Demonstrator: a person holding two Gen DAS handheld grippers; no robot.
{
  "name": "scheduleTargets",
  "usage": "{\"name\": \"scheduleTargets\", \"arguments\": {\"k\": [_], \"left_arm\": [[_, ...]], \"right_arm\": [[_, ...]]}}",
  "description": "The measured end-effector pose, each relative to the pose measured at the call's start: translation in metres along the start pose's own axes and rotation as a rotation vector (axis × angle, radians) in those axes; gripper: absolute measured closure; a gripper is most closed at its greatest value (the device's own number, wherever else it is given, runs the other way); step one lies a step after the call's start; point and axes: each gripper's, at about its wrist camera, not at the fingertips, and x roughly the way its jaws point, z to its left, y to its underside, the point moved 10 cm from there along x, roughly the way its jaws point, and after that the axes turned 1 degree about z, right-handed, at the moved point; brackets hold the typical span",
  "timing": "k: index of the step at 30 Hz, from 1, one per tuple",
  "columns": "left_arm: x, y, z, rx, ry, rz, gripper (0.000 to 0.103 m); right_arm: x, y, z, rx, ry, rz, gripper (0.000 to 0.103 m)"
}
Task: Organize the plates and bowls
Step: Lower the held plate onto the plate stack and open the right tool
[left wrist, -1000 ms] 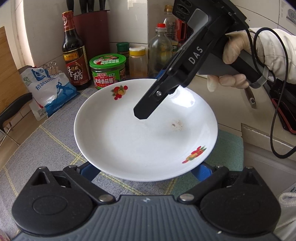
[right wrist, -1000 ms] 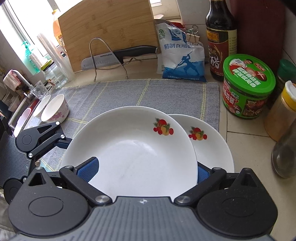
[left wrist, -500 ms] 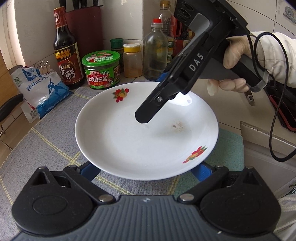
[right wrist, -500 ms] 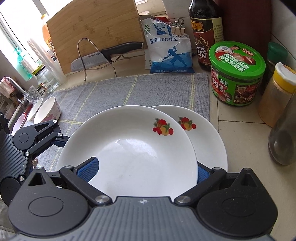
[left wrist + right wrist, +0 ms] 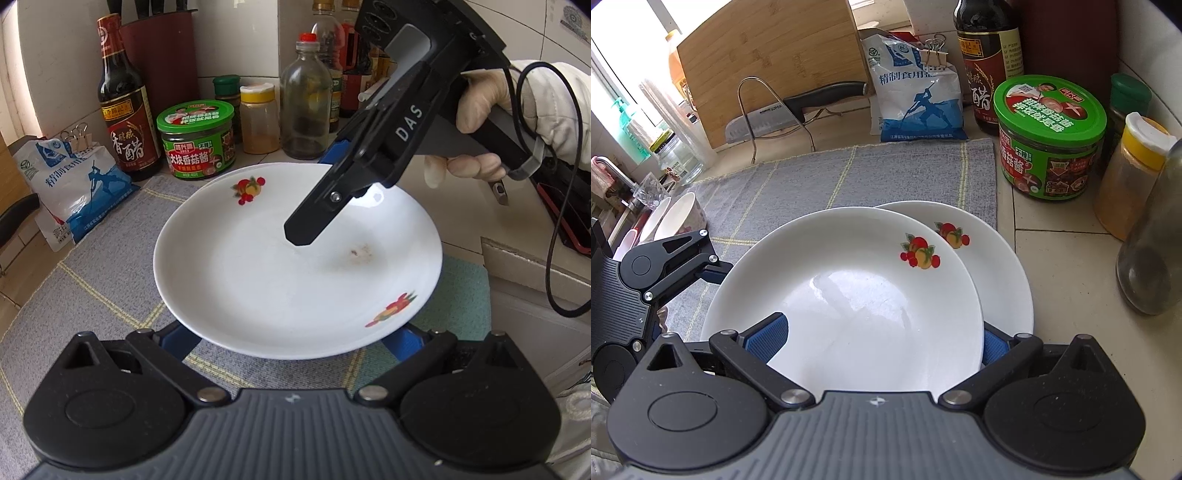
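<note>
A white plate with fruit prints (image 5: 258,277) (image 5: 849,295) hangs just above the grey mat (image 5: 849,173), carried between both grippers. My left gripper (image 5: 290,339) (image 5: 690,295) stands open, both blue pads under the plate's near rim. My right gripper (image 5: 879,339) (image 5: 321,192) also stands wide open at the opposite rim. Its left finger lies on top of the plate and its right finger sits beneath. A second matching plate (image 5: 1001,266) lies on the counter below, sticking out to the right of the carried one.
Along the wall stand a green-lidded jar (image 5: 1049,136), a vinegar bottle (image 5: 125,122), a yellow-capped spice jar (image 5: 1134,173) and a glass bottle (image 5: 1152,240). A salt bag (image 5: 916,96), a knife on a wire rack (image 5: 798,107) and a cutting board (image 5: 768,55) are behind. Bowls (image 5: 679,218) sit far left.
Both grippers and the carried plate have moved toward the jars at the wall. The carried plate now covers more of the plate lying below.
</note>
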Motion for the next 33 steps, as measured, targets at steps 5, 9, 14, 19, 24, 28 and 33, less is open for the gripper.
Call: {"name": "scheduleTargets", "arguments": {"k": [5,9,14,19,24,28,33], "left_arm": [[0.001,-0.001,0.001,0.010,-0.004,-0.001,0.002],[0.001,-0.003,0.006,0.002,-0.009,-0.004,0.003],[0.002,-0.004,0.011,0.024,-0.027,-0.007,0.003],[0.002,-0.005,0.014,0.014,-0.026,-0.013,0.003],[0.003,-0.007,0.012,0.027,-0.025,-0.019,0.003],[0.003,-0.008,0.009,0.037,-0.023,-0.026,0.003],[0.001,-0.011,0.011,0.018,-0.016,-0.038,0.002]], "right_arm": [[-0.005,0.005,-0.003,0.013,0.015,-0.001,0.000],[-0.007,0.010,-0.008,0.029,0.036,0.001,0.000],[-0.014,0.012,-0.009,0.046,0.036,-0.019,0.000],[-0.020,0.013,-0.008,0.048,0.058,-0.026,0.000],[-0.027,0.016,-0.009,0.050,0.089,-0.029,0.000],[-0.029,0.021,-0.009,0.056,0.098,-0.024,0.000],[-0.029,0.026,-0.006,0.047,0.124,-0.013,0.000]]}}
